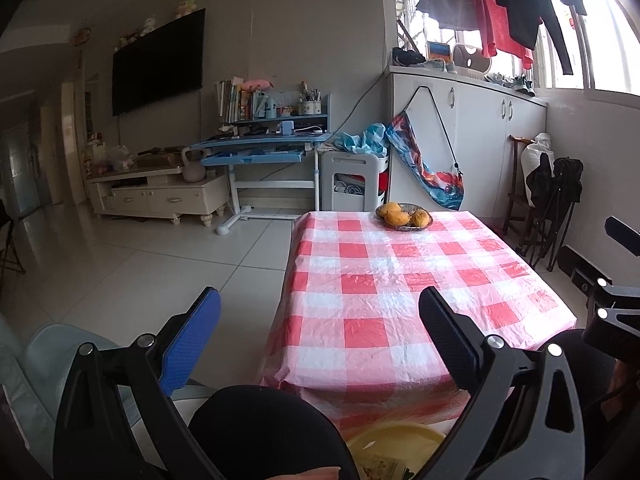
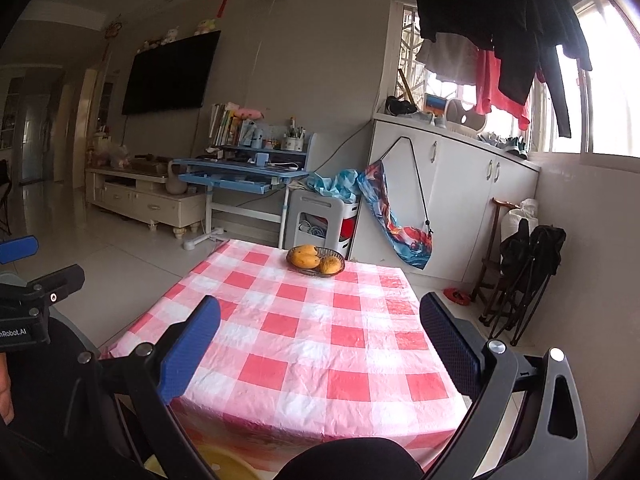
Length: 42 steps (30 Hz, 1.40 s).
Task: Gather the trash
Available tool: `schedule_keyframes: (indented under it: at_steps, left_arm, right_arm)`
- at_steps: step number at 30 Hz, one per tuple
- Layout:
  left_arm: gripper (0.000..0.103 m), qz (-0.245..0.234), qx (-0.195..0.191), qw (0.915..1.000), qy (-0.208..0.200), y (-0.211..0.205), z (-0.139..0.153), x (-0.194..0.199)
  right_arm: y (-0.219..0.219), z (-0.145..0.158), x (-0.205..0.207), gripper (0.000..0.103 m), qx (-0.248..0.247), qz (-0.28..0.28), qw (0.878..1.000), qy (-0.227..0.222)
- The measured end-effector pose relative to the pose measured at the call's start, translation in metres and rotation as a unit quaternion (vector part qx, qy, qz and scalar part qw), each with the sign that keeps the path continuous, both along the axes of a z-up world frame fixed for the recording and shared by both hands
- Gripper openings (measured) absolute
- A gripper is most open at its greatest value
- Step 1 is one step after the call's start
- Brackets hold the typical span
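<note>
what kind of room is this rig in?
Looks like a home living room with a balcony end: wall-mounted TV over a low cabinet, a blue study desk with books, laundry hung by the window, and a checked-cloth table holding a fruit bowl.

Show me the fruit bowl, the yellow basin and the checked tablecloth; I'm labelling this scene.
fruit bowl (image 2: pixel 315 261): right wrist view, on the front fruit.
yellow basin (image 1: pixel 394 438): left wrist view, on its near rim below the table edge.
checked tablecloth (image 1: pixel 384 292): left wrist view, on a bare middle patch.

left gripper (image 1: pixel 320 332) spread wide; checked table (image 1: pixel 400 280), fruit bowl (image 1: pixel 404 216)
</note>
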State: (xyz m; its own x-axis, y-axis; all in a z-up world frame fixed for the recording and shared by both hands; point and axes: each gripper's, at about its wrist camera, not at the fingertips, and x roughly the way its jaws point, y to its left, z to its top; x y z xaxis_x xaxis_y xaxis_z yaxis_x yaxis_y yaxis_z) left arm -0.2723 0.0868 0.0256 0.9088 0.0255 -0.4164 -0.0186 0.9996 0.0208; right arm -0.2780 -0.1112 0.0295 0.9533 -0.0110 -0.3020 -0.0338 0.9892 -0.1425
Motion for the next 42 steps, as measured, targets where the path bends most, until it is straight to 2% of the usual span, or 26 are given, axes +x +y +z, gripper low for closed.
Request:
schedule_keyframes:
  at_steps: [16,23,27,35,42]
  left_arm:
    - [0.096,0.001,-0.008,1.0,0.003,0.002,0.001,0.002]
    - [0.096,0.004,-0.032,0.9994,0.015,0.01,-0.001,0.008]
    - [0.096,-0.011,-0.041,0.9991,0.005,0.012,-0.002,0.005]
    - [0.096,-0.008,-0.006,0.9999,0.008,-0.002,-0.005,0.006]
    - [0.096,-0.009,-0.004,0.9996,0.027,-0.002,-0.007,0.011]
  right_arm:
    - [-0.003,0.0,0.0,0.095,0.012,-0.004,1.0,0.008]
    - [-0.002,0.001,0.0,0.095,0.011,-0.004,1.0,0.008]
    - [-0.002,0.001,0.0,0.095,0.011,-0.004,1.0,0.009]
    - [-0.003,0.0,-0.002,0.095,0.009,-0.003,1.0,0.012]
    - [-0.004,-0.006,-0.008,0.095,0.011,-0.004,1.0,0.014]
